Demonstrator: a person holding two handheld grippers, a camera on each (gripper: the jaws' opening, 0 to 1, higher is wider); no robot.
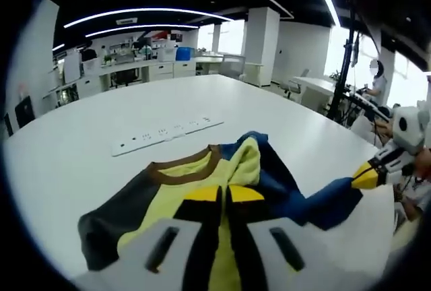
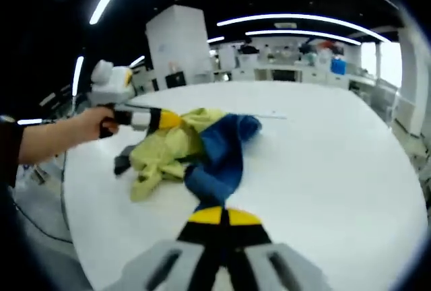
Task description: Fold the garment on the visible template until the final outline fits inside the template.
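Note:
A garment point(image 1: 202, 183) in yellow, blue and dark grey with a brown collar lies bunched on the white table point(image 1: 101, 170). My left gripper point(image 1: 223, 193) is shut on its yellow front, close to the table's near edge. My right gripper point(image 1: 367, 175) comes in from the right, shut on the blue sleeve point(image 1: 330, 200) and pulling it out sideways. In the right gripper view the blue sleeve point(image 2: 219, 156) runs down into my right gripper point(image 2: 223, 215), and a hand holds my left gripper point(image 2: 168, 120) against the crumpled yellow part of the garment point(image 2: 165, 153).
A long white power strip point(image 1: 165, 133) lies on the table beyond the garment. A black stand point(image 1: 343, 55) and a seated person point(image 1: 374, 79) are off the table's right side. Desks point(image 1: 135, 69) line the back of the room.

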